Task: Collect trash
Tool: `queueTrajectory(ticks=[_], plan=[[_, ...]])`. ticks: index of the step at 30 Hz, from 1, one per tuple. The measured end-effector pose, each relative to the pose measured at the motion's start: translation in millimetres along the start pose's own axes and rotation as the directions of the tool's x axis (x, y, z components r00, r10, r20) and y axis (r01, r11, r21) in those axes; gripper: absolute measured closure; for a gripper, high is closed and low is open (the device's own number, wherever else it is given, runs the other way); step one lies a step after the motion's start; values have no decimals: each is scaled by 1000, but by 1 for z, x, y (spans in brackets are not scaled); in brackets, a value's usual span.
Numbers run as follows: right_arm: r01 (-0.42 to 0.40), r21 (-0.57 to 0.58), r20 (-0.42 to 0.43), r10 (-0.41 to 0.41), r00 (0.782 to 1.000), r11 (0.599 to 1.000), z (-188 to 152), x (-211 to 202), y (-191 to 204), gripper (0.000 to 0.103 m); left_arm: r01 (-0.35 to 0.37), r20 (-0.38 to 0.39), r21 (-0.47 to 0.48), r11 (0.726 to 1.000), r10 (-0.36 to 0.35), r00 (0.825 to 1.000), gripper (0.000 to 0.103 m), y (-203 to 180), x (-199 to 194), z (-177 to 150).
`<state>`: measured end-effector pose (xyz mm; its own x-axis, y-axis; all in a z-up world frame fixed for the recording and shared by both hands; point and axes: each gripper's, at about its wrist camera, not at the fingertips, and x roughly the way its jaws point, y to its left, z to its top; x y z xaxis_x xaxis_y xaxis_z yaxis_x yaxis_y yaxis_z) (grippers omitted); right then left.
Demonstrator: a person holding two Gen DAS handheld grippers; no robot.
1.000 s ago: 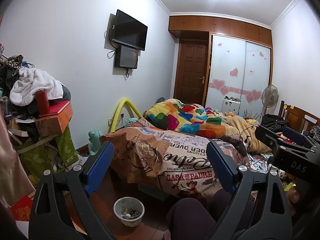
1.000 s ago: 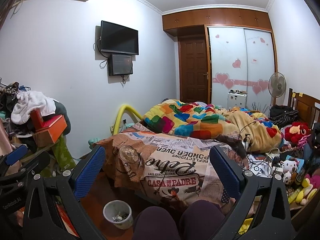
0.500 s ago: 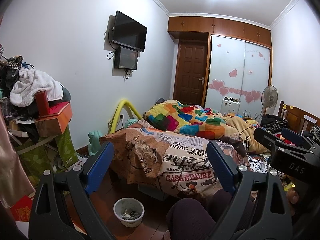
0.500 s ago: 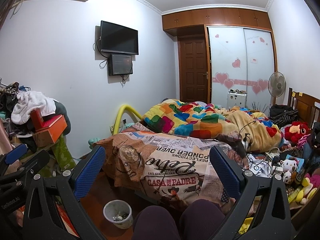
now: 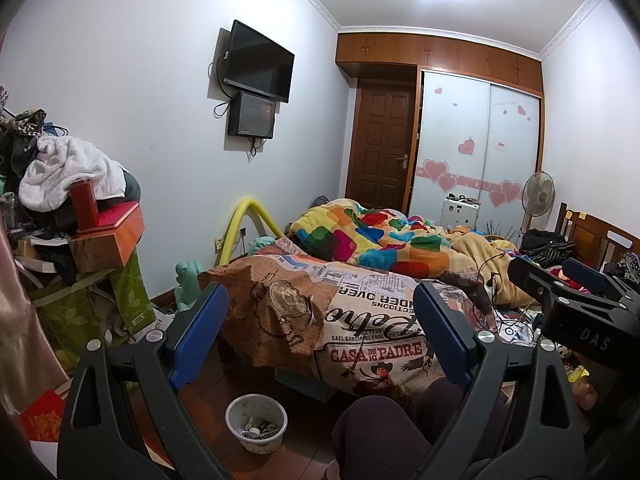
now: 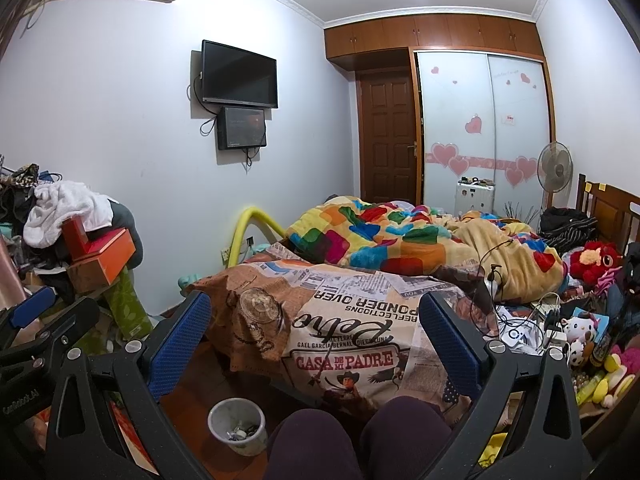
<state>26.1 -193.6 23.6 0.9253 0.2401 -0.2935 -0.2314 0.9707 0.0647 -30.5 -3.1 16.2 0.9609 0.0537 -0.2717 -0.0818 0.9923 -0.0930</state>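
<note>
A small white waste bin [image 5: 256, 426] with a few scraps inside stands on the dark wood floor at the foot of the bed; in the right wrist view the bin [image 6: 237, 426] sits lower left. My left gripper [image 5: 320, 332] is open and empty, held above the bin. My right gripper [image 6: 316, 344] is open and empty too, its blue pads [image 6: 180, 344] wide apart. Each gripper shows at the edge of the other's view: the right gripper [image 5: 556, 280] at the right, the left gripper [image 6: 52, 312] at the left. No loose trash is clearly told apart.
A bed [image 5: 360, 320] with a newspaper-print cover and a colourful quilt [image 6: 380, 236] fills the middle. Piled boxes and clothes [image 5: 80, 220] crowd the left. Cables, toys and bottles [image 6: 572, 340] litter the right side. The person's knees [image 6: 352, 440] are below.
Both grippers stay open and nearly still; the views shift only very slightly.
</note>
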Motion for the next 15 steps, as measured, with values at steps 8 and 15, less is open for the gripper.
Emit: queueTrajectory(ticks=[8, 15], plan=[[2, 0, 2, -2, 1000, 1000, 0, -1, 2, 0, 8, 4, -2, 1000, -8, 1000, 9, -1, -2, -2], [5, 0, 4, -5, 1000, 1000, 0, -1, 3, 0, 12, 5, -1, 1000, -12, 1000, 9, -1, -3, -2]])
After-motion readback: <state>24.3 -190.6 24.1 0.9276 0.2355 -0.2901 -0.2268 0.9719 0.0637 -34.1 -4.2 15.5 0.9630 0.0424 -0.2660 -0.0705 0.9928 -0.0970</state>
